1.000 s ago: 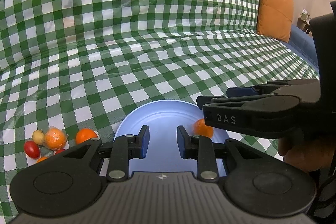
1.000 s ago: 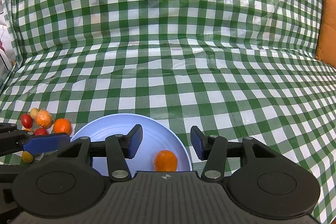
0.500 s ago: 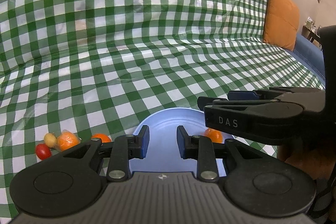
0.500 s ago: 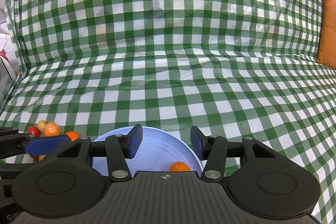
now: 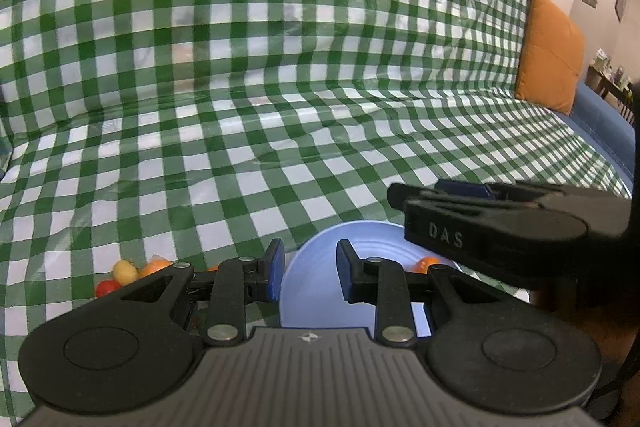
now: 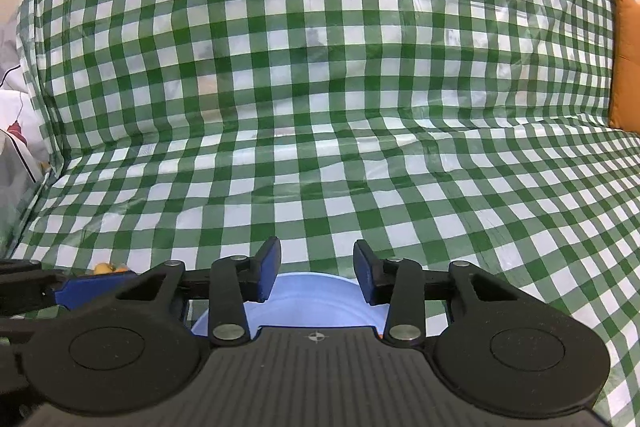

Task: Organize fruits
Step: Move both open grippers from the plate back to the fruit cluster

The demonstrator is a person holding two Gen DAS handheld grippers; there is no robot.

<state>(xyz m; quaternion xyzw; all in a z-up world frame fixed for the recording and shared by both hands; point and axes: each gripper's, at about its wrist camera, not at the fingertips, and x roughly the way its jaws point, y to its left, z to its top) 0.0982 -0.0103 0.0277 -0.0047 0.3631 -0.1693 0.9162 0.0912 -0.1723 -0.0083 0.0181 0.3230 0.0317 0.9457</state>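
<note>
Several loose fruits (image 5: 128,273) lie left of plate (image 5: 320,279); left tongs (image 5: 310,273) nearer, narrowly open, empty; right tongs (image 6: 317,273) closing, empty.

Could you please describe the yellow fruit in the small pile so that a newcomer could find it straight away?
Start at the pale blue plate on the green-and-white checked cloth, seen from the left wrist. Look left of it, past the left tool, to the little cluster of fruit on the cloth. The yellow fruit lies at its far left, beside a red one, and is the only pale yellow piece there.
</note>
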